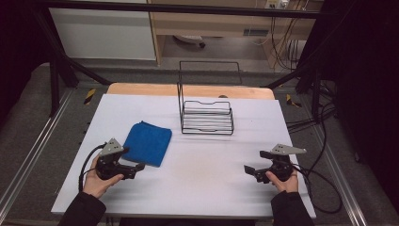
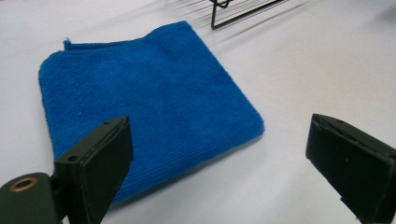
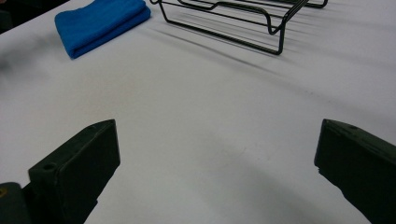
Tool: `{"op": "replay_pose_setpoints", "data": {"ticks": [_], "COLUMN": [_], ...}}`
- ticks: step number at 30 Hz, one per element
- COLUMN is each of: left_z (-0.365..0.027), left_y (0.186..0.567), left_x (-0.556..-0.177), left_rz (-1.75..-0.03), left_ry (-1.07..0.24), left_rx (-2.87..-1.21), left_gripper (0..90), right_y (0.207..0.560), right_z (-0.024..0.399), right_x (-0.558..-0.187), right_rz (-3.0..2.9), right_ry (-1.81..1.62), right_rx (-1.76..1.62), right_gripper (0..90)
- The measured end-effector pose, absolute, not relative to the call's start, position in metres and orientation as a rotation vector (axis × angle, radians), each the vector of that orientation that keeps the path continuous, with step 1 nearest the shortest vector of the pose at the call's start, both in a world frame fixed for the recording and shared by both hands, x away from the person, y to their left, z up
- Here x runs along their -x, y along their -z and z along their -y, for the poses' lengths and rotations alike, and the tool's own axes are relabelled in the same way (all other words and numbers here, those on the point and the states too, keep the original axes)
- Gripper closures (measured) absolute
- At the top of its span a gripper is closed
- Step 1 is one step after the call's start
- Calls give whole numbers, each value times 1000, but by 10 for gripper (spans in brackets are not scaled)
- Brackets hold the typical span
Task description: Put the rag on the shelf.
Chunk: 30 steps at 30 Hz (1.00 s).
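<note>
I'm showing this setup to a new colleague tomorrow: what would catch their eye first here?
The folded blue cloth stands out, bright on the white table, left of centre, just ahead of the open left gripper. Behind it, mid-table toward the far edge, sits a black wire rack. The right gripper hangs open over bare table at the near right.

So there's a blue cloth (image 1: 147, 143), a fuzzy microfibre-looking towel, folded into a rough square and lying flat on the white table (image 1: 207, 183). In the high view it sits left of centre, turned a bit so one corner points to the upper left of the frame. In the left gripper view it takes up the middle and left, with a little tag poking out of its top-left corner. In the right gripper view it's up in the top-left corner, folded layers visible along the edge.
</note>
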<state>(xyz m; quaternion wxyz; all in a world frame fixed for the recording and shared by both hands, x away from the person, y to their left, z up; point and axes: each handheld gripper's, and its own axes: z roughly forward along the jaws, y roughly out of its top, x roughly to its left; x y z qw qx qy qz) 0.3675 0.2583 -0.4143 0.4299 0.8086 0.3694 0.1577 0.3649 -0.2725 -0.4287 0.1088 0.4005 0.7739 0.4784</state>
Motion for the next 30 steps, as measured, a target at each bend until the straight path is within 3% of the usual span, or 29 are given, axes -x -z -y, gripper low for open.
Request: {"op": "replay_pose_setpoints", "data": {"ticks": [14, 21, 28, 30], "left_z": [-223, -202, -192, -191], "left_y": [405, 414, 428, 431], "left_x": [-375, -381, -382, -383], "left_rz": [-924, -932, -965, -971], "left_ry": [-403, -377, -353, -345], "left_rx": [-2083, -2139, -2167, -2171], "left_gripper": [171, 326, 564, 592], "right_y": [429, 429, 429, 430], "right_z": [272, 272, 271, 271], "right_x": [-365, -365, -365, -365], "right_rz": [-2282, -2283, -2285, -2286], "right_ry": [-1401, -1396, -1395, -1396], "right_rx": [-1183, -1181, -1185, -1183], "right_gripper": [8, 8, 8, 8]}}
